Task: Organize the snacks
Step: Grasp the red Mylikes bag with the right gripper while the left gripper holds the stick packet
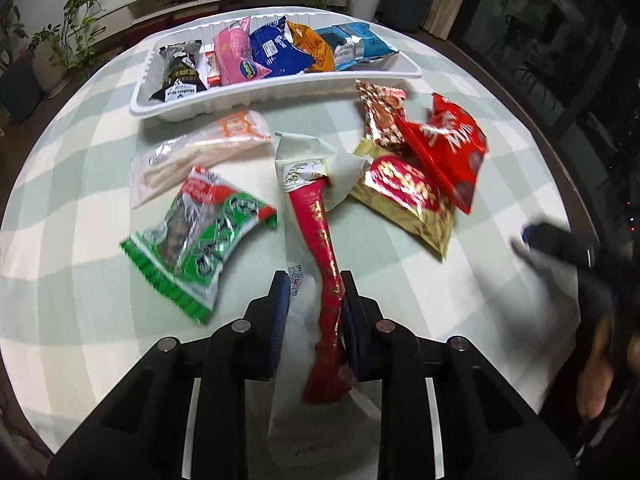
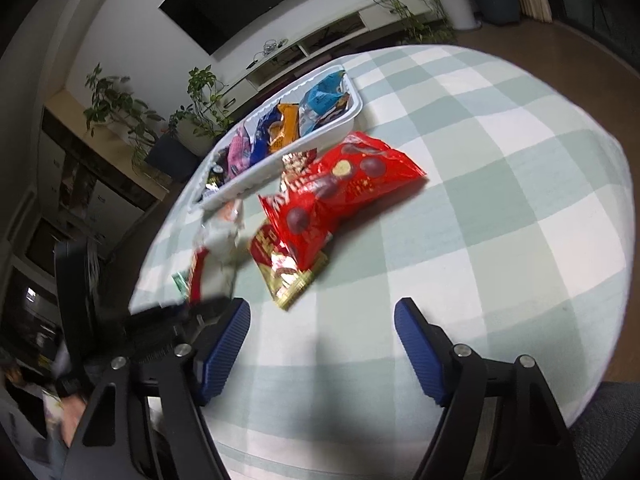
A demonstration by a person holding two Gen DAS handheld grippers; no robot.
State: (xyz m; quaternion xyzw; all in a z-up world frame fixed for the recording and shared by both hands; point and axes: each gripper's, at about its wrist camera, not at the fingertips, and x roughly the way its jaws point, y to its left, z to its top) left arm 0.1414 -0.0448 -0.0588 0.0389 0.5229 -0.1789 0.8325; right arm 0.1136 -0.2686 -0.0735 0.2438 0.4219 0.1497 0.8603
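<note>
L tongs (image 1: 316, 284) clamped on red-white pkt (image 1: 326, 264) | R tongs (image 2: 322, 312) wide, empty, over cloth

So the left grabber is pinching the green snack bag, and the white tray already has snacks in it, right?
Not quite. The left wrist view shows the left gripper shut on the red and white packet, not the green snack bag, which lies beside it. The white tray does hold snacks.

Bare checked tabletop (image 2: 500, 208) open on the right side, loose packets crowding the middle, red chocolate bag (image 2: 344, 184) overlapping gold packet (image 2: 288, 276), white tray (image 1: 280, 92) packed with snacks along the far edge
</note>
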